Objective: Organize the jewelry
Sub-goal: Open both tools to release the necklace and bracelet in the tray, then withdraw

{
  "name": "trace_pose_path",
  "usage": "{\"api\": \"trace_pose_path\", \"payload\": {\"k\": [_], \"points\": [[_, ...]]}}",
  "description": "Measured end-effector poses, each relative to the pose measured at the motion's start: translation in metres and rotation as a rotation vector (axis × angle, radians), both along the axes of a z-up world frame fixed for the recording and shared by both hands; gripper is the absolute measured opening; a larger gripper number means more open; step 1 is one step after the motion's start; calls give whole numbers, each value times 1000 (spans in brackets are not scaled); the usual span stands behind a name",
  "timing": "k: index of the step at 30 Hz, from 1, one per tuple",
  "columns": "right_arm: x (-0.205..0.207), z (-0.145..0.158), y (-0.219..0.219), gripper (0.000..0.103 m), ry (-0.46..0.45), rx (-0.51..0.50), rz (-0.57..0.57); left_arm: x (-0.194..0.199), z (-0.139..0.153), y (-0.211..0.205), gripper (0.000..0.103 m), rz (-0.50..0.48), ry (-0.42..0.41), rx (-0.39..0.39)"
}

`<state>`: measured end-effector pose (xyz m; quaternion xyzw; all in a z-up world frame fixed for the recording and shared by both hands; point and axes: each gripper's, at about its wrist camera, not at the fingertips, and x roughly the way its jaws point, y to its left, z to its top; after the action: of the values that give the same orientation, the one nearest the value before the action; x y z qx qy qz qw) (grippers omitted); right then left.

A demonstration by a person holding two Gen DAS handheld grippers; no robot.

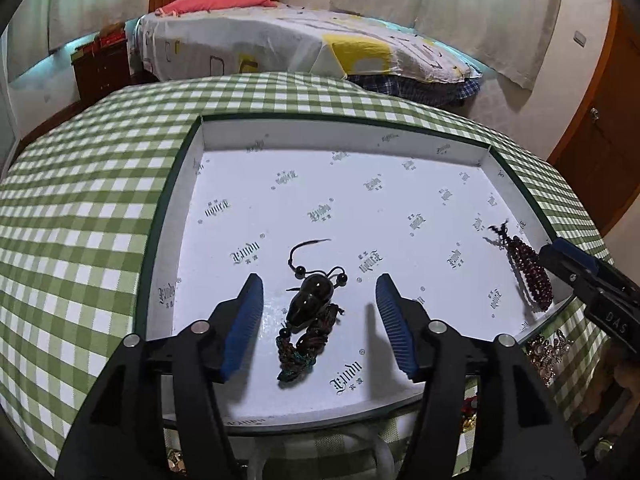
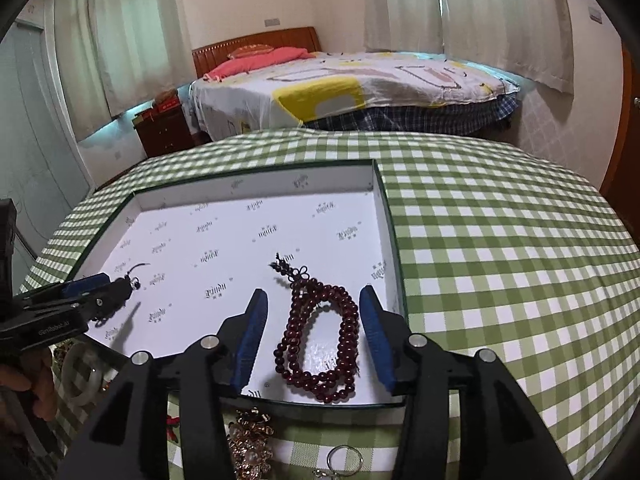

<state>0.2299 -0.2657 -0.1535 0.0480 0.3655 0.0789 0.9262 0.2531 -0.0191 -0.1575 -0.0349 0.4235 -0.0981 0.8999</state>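
While unclamped, bead bracelet (image 2: pixel 320 340) beside box wall (image 2: pixel 390 248).

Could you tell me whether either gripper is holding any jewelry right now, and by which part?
Nothing is held. The left gripper stands open around the dark pendant, the right gripper open around the bead bracelet.

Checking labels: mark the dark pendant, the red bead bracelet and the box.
dark pendant (image 1: pixel 311 298), left wrist view, on its glossy body.
red bead bracelet (image 2: pixel 320 336), right wrist view, on the bead loop's left strand.
box (image 1: pixel 340 136), left wrist view, on its far wall.
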Motion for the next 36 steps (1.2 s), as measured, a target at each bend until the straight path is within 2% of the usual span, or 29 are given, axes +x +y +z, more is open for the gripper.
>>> {"api": "trace_pose_path", "payload": {"k": [3,12,21,31,36], "points": [[-7,5,0,48,-19,0,1,-8,10,-1,67,3,-39,23],[-42,14,17,48,-56,-35,42,-50,36,0,67,24,-134,37],[-83,17,27,48,-86,-48,70,-96,44,10,67,60,-168,36],[-123,1,46,48,-63,-52,148,-149,37,23,67,107,-173,52],[-132,-8,52,42,-45,-57,182,-163,31,26,67,122,-162,40]]}}
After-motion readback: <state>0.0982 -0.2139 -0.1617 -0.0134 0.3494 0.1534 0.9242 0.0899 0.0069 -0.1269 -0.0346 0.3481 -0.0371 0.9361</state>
